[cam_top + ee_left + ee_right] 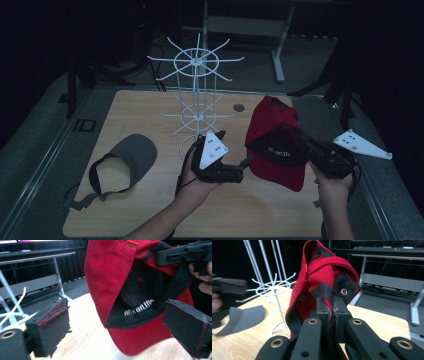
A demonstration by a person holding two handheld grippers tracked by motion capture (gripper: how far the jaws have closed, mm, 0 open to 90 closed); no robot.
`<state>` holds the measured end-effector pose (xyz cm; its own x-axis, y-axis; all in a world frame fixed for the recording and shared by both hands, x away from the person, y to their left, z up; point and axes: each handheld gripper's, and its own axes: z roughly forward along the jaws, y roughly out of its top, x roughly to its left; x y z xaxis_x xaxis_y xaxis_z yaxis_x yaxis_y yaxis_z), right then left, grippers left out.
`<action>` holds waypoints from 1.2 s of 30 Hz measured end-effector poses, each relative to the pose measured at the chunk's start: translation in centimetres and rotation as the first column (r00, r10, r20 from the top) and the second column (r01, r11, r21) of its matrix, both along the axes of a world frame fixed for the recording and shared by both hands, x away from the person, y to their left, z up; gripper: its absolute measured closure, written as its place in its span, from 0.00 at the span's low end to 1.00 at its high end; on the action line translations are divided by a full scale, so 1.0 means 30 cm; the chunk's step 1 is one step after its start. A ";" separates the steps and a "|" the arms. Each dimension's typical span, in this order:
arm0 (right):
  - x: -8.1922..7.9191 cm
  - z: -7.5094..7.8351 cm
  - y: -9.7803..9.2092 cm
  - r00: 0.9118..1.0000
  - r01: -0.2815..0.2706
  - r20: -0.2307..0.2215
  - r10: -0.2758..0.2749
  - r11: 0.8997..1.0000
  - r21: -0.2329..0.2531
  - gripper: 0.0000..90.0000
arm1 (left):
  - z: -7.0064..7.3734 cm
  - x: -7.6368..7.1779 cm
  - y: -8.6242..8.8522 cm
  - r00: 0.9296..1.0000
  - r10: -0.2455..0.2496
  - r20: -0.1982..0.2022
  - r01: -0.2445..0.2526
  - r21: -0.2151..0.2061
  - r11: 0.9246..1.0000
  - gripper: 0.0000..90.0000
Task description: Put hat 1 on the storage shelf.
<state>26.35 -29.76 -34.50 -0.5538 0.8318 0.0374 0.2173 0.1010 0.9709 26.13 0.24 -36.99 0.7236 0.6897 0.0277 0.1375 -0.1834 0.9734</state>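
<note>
Cap (pixel 272 145) red, black lining, white lettering; visor (pixel 131 155) grey; rack (pixel 197 95) white.

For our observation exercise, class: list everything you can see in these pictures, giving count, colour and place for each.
Cap: one, red with black lining, held up over the table's right half.
Visor: one, grey, flat on the table's left.
Rack: one, white wire, at the table's far middle.
Table: one, light wood.
Desk: one, grey, behind the table.
Left gripper: one, black, open, jaws toward the cap's brim.
Right gripper: one, black, shut on the cap's fabric.
Hands: two, left and right, each holding a gripper.
</note>
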 end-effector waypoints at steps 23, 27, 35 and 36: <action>-0.063 0.028 0.045 0.996 -0.085 0.029 0.086 0.996 -0.014 0.95 | 0.056 0.150 -0.170 0.998 0.052 -0.034 -0.048 0.107 0.993 0.17; -0.062 0.021 0.047 0.995 -0.096 0.027 0.096 0.995 -0.013 0.95 | 0.059 0.163 -0.182 0.997 0.059 -0.041 -0.054 0.119 0.991 0.25; -0.061 0.018 0.054 0.994 -0.103 0.026 0.103 0.995 -0.014 0.95 | 0.068 0.153 -0.206 0.996 0.092 -0.001 -0.091 0.148 0.985 0.72; -0.062 0.017 0.055 0.994 -0.103 0.024 0.103 0.995 -0.011 0.95 | 0.069 0.154 -0.208 0.995 0.097 -0.010 -0.094 0.136 0.986 0.78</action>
<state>24.49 -28.11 -33.99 -0.6374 0.7704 0.0145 0.1810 0.1314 0.9747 30.75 -5.99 -34.91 0.6557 0.7464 0.1138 0.1766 -0.2982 0.9380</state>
